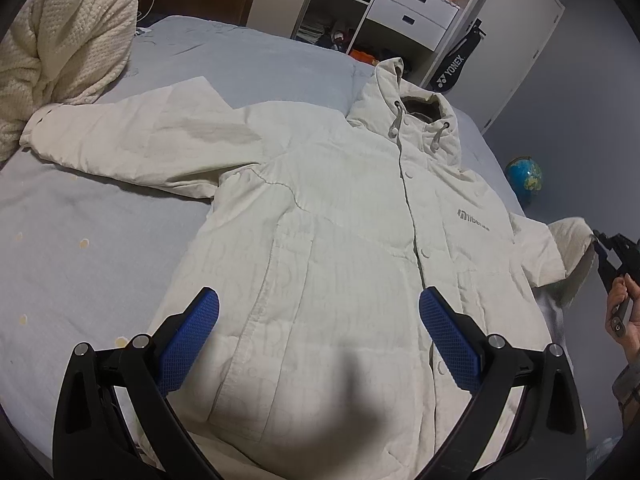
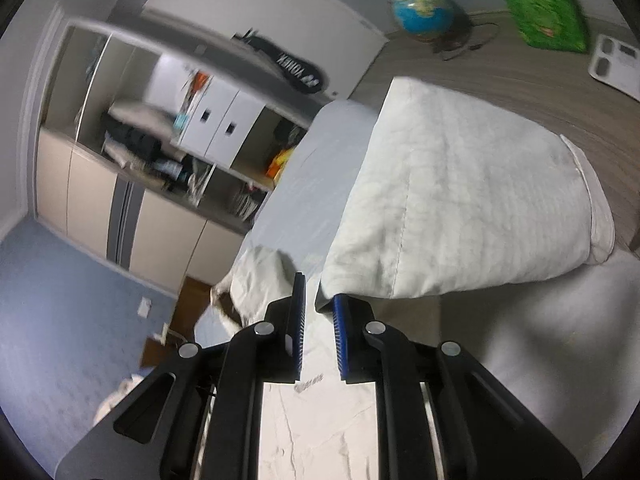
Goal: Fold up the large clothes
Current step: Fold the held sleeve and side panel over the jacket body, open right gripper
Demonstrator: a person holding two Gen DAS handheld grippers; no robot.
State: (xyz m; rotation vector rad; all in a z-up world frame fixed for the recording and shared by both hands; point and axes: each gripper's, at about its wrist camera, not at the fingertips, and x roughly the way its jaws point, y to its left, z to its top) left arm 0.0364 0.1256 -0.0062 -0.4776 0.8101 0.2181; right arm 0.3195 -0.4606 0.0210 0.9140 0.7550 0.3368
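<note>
A large white hooded jacket [image 1: 340, 216] lies front up on a pale blue bed [image 1: 80, 248], its left sleeve [image 1: 132, 136] spread out flat. My left gripper [image 1: 319, 312] is open above the jacket's lower front and holds nothing. My right gripper [image 2: 319, 300] is shut on the jacket's right sleeve [image 2: 460, 200] and holds it up off the bed, the cuff pointing away. That gripper also shows at the right edge of the left wrist view [image 1: 616, 256], at the sleeve's end.
A cream knitted blanket [image 1: 64, 40] is heaped at the bed's far left. An open wardrobe with white drawers [image 1: 412, 12] stands beyond the bed. A globe [image 1: 524, 178], a green bag [image 2: 536, 4] and a scale [image 2: 616, 64] are on the floor to the right.
</note>
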